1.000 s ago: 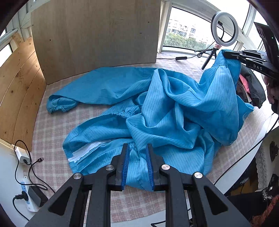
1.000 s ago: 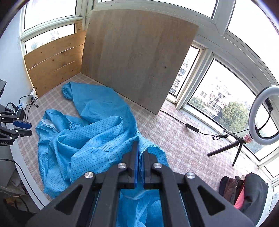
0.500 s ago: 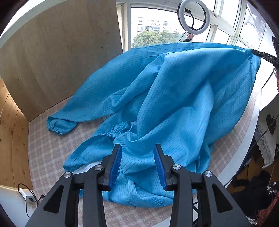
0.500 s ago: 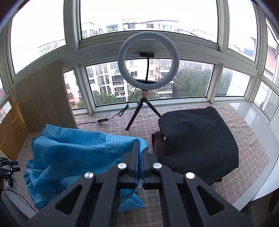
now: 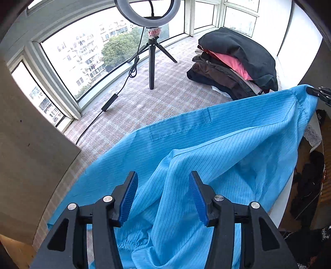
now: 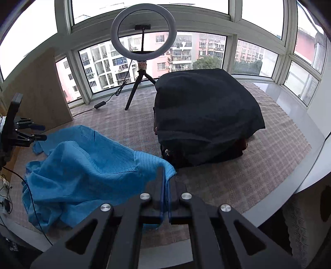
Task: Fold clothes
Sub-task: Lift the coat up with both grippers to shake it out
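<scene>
Right hand-held gripper [image 6: 164,182] pinches blue garment [image 6: 86,165] — left hand-held gripper [image 5: 163,194] gapes wide.

wrist views face windows, sharing ring light [image 5: 147,9]

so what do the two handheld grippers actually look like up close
Both are matte black plastic frames with triangular cut-outs and round silver screw heads. The left gripper carries ribbed bright-blue pads on its two fingers. The right gripper has the same black build with thin blue pad edges.

bright blue garment [image 5: 206,149] with thin dark pinstripes; pink-and-beige checked cloth [image 6: 238,175]; black pile [image 6: 204,115] with a pink layer; black grippers, blue pads [image 5: 128,198].
</scene>
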